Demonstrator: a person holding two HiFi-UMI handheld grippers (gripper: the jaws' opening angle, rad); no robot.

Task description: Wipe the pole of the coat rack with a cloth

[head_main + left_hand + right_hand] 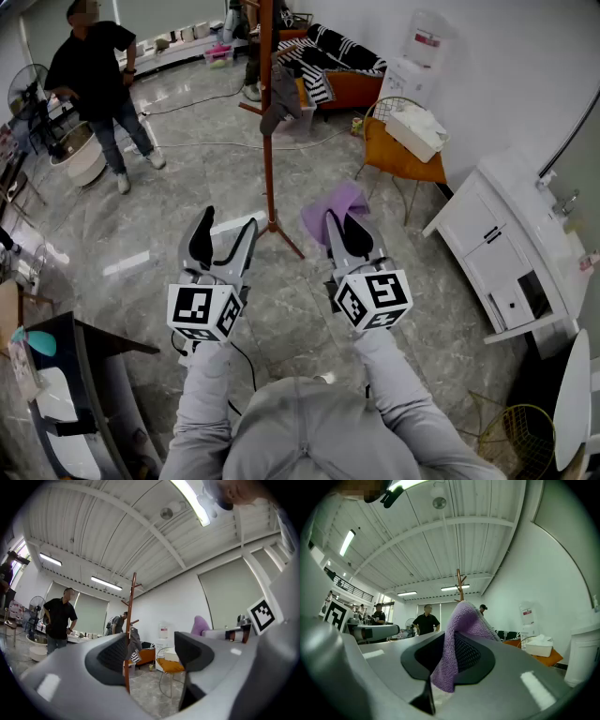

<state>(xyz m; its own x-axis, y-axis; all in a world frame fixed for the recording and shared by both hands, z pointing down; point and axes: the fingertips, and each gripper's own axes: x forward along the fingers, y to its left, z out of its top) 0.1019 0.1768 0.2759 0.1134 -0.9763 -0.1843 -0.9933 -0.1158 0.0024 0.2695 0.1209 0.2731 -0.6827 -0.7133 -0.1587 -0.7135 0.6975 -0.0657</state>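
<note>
One coat rack pole, wooden, upright on the grey floor, one dark garment hung on it, possibly a jacket; too small to tell. One purple cloth, well short of the pole and to its right, apart from it. Two grippers, both in front of the rack's feet. Right gripper: jaws closed down on the cloth, a fold pinched between the pads, the rest standing above them. Left gripper: jaws wide apart, nothing held; in its own view the distant pole shows in the gap. One person in black stands far left.
</note>
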